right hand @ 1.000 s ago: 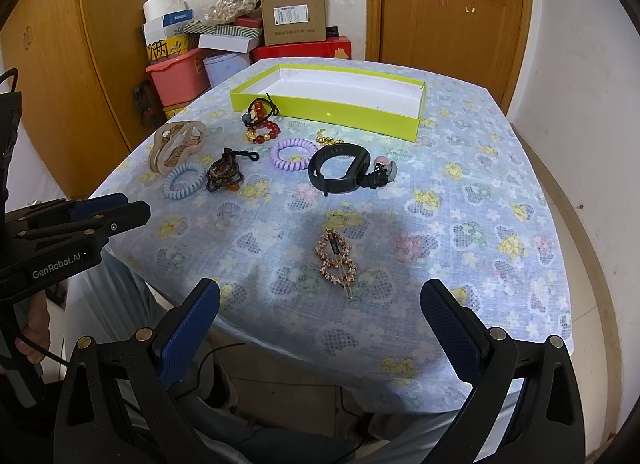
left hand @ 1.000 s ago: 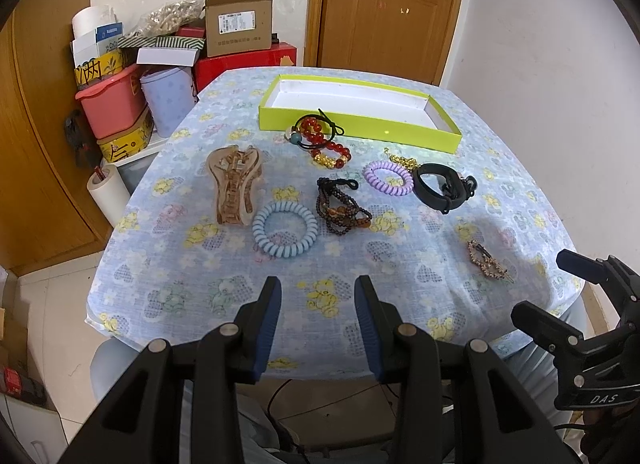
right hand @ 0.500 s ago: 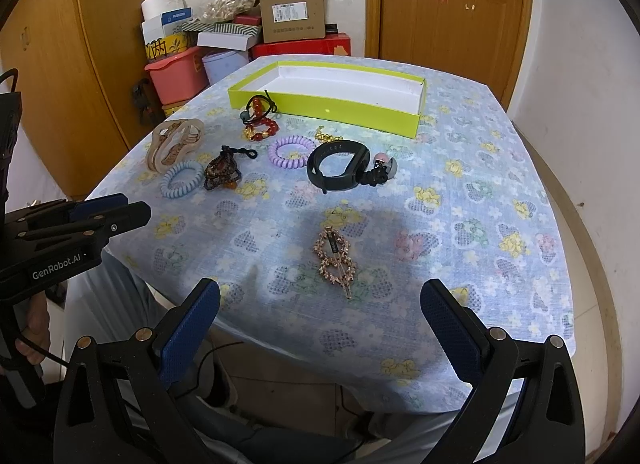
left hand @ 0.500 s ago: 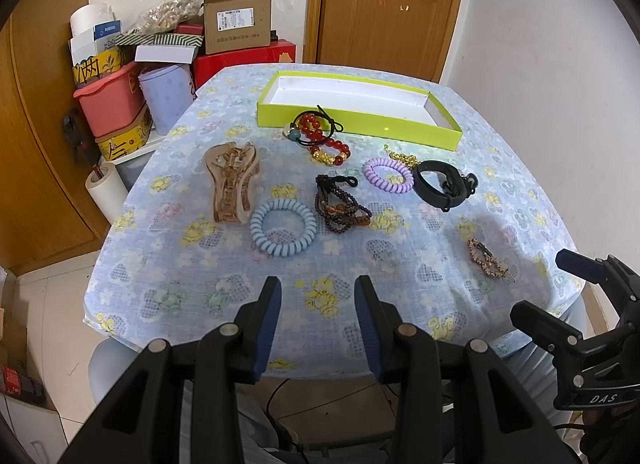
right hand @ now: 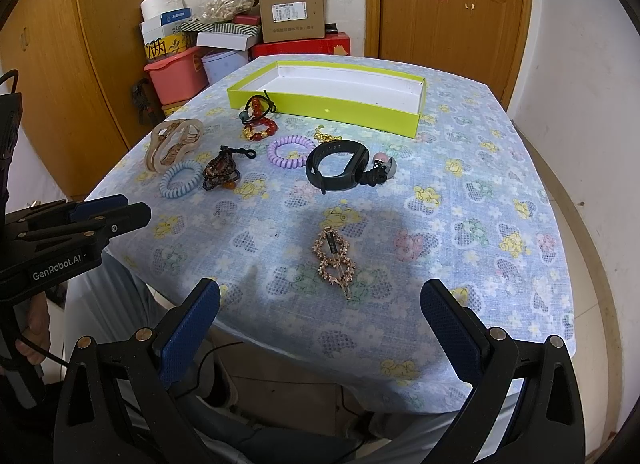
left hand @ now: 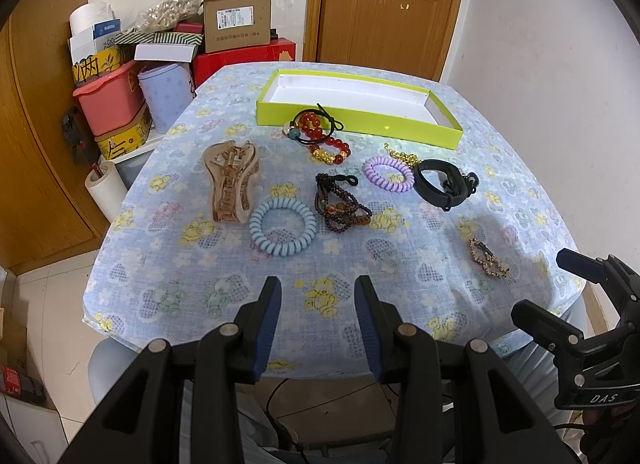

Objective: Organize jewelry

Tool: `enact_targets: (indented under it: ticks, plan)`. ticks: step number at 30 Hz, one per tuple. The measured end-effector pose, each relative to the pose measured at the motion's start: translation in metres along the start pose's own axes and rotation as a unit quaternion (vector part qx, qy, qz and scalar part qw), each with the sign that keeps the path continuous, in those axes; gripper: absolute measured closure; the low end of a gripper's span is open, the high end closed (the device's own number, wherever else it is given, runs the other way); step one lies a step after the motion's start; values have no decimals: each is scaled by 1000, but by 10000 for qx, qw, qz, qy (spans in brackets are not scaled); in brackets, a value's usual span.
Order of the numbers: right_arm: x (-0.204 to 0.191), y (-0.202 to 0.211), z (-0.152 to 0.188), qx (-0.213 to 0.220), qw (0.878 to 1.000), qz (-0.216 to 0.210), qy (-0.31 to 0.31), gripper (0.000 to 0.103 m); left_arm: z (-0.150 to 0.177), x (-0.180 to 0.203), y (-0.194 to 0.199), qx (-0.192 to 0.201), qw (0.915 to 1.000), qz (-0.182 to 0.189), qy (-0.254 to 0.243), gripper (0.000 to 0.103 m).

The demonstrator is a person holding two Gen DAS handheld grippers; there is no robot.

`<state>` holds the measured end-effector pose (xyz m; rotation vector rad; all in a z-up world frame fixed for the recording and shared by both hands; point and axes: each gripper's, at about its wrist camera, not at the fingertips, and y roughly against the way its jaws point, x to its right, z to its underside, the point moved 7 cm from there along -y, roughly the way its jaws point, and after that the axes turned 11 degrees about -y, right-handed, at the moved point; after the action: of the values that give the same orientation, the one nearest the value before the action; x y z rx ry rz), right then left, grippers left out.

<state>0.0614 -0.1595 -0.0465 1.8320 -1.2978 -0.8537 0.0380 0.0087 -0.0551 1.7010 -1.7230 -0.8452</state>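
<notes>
Left gripper [left hand: 318, 296] spread partway, holding nothing, near table edge. Right gripper [right hand: 320, 304] spread wide, gold hair clip [right hand: 334, 260] lying ahead. Green tray [left hand: 440, 130] at far side.

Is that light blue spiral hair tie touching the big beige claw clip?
Apart. The left wrist view shows a strip of tablecloth between the blue spiral hair tie and the beige claw clip.

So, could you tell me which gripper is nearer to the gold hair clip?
Right. The right gripper sits just short of the gold hair clip, jaws wide; the left gripper is off to its left.
</notes>
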Motion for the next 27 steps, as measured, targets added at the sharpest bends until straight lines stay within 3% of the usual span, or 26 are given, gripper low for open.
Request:
enact_targets:
  ticks: [27]
  plan:
    - [2, -7, -4, 3, 10000, -4, 2, 3, 1, -3, -7, -73, 10000, -9, -14, 63]
